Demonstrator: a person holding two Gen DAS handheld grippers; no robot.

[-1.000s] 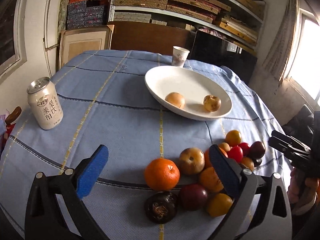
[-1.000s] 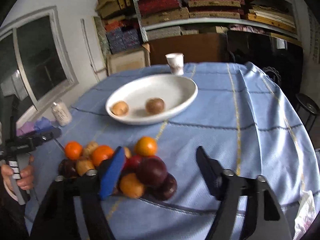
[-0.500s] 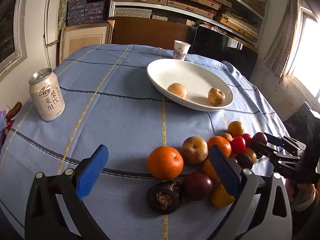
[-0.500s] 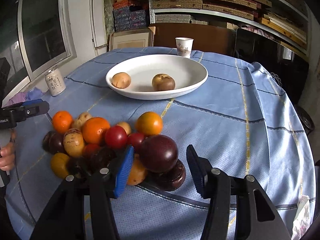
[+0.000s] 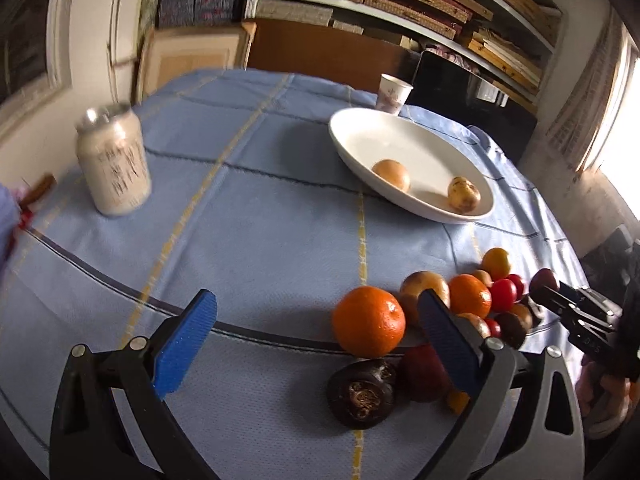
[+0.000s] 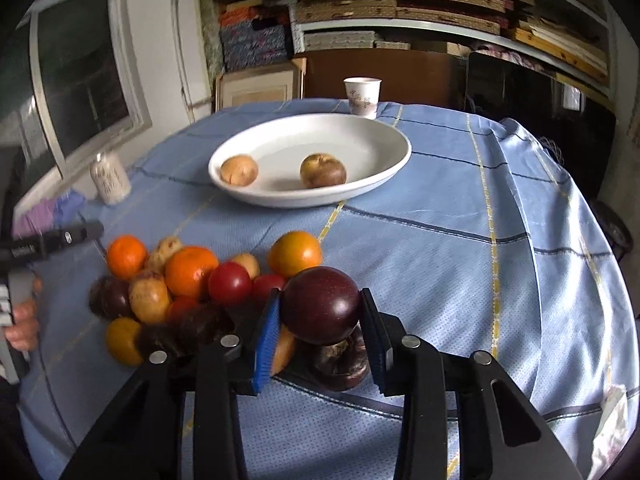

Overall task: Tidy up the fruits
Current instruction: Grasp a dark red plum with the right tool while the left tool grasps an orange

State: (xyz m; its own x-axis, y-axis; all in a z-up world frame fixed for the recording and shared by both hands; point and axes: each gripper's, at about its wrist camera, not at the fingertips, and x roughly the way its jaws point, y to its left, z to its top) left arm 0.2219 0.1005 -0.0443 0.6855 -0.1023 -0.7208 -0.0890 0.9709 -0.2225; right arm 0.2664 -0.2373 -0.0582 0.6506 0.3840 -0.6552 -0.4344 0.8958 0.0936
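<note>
A pile of fruit lies on the blue tablecloth: oranges, small red ones, brownish ones and dark ones. In the right wrist view my right gripper (image 6: 320, 297) is closing, and its blue pads touch both sides of a dark red plum (image 6: 320, 308) on top of the pile's near right end. My left gripper (image 5: 316, 304) stands open above the cloth, its right finger beside a big orange (image 5: 369, 327) at the pile's left end, with nothing between its pads. The white plate (image 6: 360, 140) farther back holds two brownish fruits (image 6: 322, 170).
A pale drink can (image 5: 114, 168) stands at the table's left side. A paper cup (image 6: 362, 94) sits behind the plate. Shelves with stacked boxes line the back wall. Bare cloth stretches between the pile and the plate. A person's hand (image 6: 24, 322) holds the left gripper.
The right jaws have narrowed from wide apart to touching the dark red plum. The left gripper has shifted a little, so the can and the plate slide right in its blurred view.
</note>
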